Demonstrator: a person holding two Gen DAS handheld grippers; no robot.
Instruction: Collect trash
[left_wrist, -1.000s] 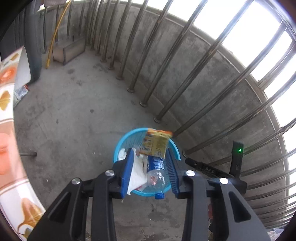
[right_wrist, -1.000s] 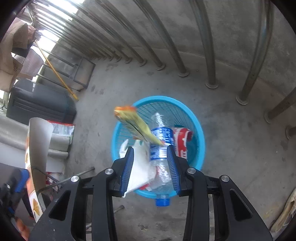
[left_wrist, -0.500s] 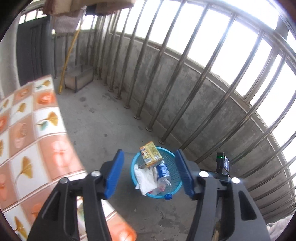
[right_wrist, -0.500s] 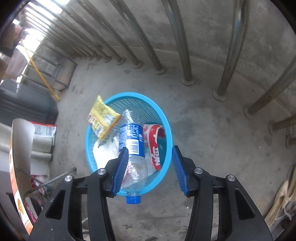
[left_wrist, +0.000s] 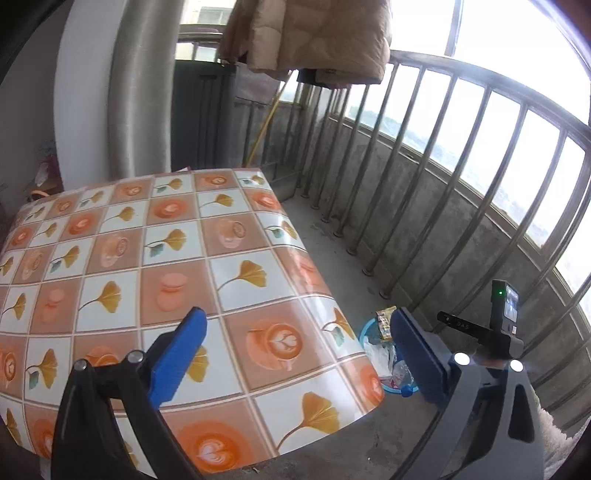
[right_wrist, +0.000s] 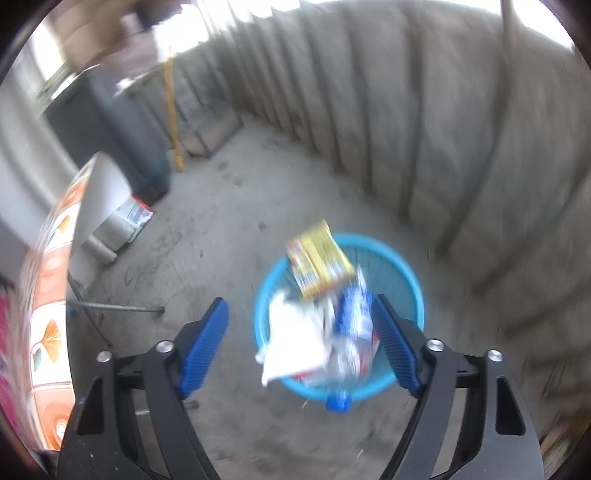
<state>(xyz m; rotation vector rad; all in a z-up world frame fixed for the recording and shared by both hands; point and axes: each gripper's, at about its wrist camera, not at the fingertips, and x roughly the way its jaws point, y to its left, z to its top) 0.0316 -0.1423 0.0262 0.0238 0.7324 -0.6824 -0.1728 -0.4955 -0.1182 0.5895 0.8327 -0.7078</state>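
A blue mesh bin (right_wrist: 402, 266) stands on the concrete floor and holds a yellow snack wrapper (right_wrist: 319, 267), a plastic bottle with a blue label (right_wrist: 354, 314) and white crumpled paper (right_wrist: 295, 339). The right wrist view is blurred. My right gripper (right_wrist: 301, 339) is open and empty above the bin. My left gripper (left_wrist: 295, 356) is open and empty, raised over the table's corner. In the left wrist view the bin (left_wrist: 365, 328) shows small past the table edge, with the wrapper (left_wrist: 384, 323) on top.
A table with an orange and white patterned cloth (left_wrist: 147, 258) fills the left. Steel railing bars (left_wrist: 443, 192) on a low concrete wall run along the right. A jacket (left_wrist: 314, 37) hangs above. A dark cabinet (right_wrist: 122, 122) and a yellow pole (right_wrist: 171, 110) stand at the far end.
Both grippers have risen and opened wider. The left one swung from above the bin to over the table. The yellow wrapper has dropped onto the bin's contents.
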